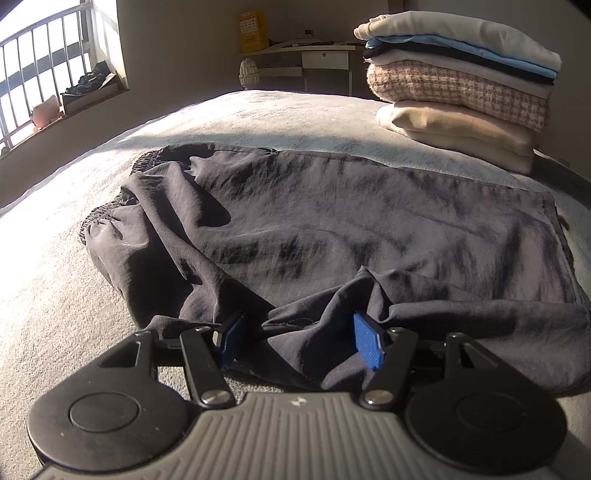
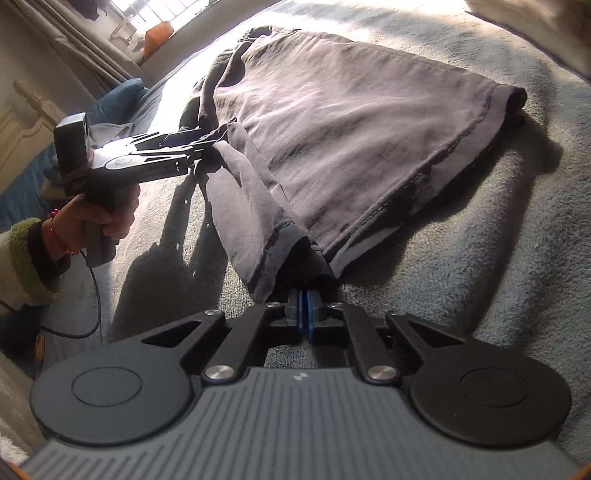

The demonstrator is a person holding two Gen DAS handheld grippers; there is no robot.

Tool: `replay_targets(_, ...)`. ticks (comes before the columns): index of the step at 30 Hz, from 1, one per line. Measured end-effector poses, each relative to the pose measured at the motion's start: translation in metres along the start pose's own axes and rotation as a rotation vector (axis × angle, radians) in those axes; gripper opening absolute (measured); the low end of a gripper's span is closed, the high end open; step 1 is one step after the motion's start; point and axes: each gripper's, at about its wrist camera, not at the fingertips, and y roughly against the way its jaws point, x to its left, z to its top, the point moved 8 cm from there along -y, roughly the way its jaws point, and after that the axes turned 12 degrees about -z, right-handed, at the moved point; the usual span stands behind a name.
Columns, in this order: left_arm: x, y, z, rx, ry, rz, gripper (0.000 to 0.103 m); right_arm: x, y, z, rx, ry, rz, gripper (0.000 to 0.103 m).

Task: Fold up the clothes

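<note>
A dark grey garment [image 1: 332,221] with an elastic waistband lies rumpled across the bed. My left gripper [image 1: 301,338] stands open at its near edge, with a bunched fold of cloth between the blue pads [image 1: 369,341]. In the right wrist view the same garment [image 2: 351,129] stretches away, and the left gripper [image 2: 207,147] meets its left edge, held by a person's hand [image 2: 99,218]. My right gripper [image 2: 304,295] is shut, its blue pads together and pinching the garment's near hem corner [image 2: 295,243].
A tall stack of folded clothes [image 1: 461,85] sits at the bed's far right. The grey fleece blanket [image 2: 461,277] covers the bed. A white desk [image 1: 325,59] with a yellow box [image 1: 253,31] stands behind, a barred window [image 1: 37,66] at left. A cable [image 2: 96,295] hangs from the hand.
</note>
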Motion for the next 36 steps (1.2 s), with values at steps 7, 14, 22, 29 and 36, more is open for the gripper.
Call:
replay_targets(7, -0.001, 0.000, 0.000, 0.005, -0.007, 0.001, 0.065, 0.028, 0.037, 0.039, -0.176, 0.093, 0.054, 0.003)
replay_targets(14, 0.000, 0.007, 0.002, -0.004, -0.003, 0.004, 0.064, 0.064, -0.024, 0.032, -0.120, 0.209, 0.044, 0.003)
replay_targets(22, 0.012, 0.044, 0.016, -0.119, -0.018, 0.002, 0.064, 0.044, -0.050, 0.023, -0.066, 0.144, -0.012, 0.001)
replay_targets(29, 0.031, 0.023, -0.006, -0.029, 0.028, 0.055, 0.064, 0.043, -0.051, 0.023, -0.060, 0.123, -0.005, 0.001)
replay_targets(36, 0.016, 0.060, 0.008, -0.152, -0.016, 0.005, 0.063, 0.042, -0.052, 0.022, -0.056, 0.112, -0.001, 0.001)
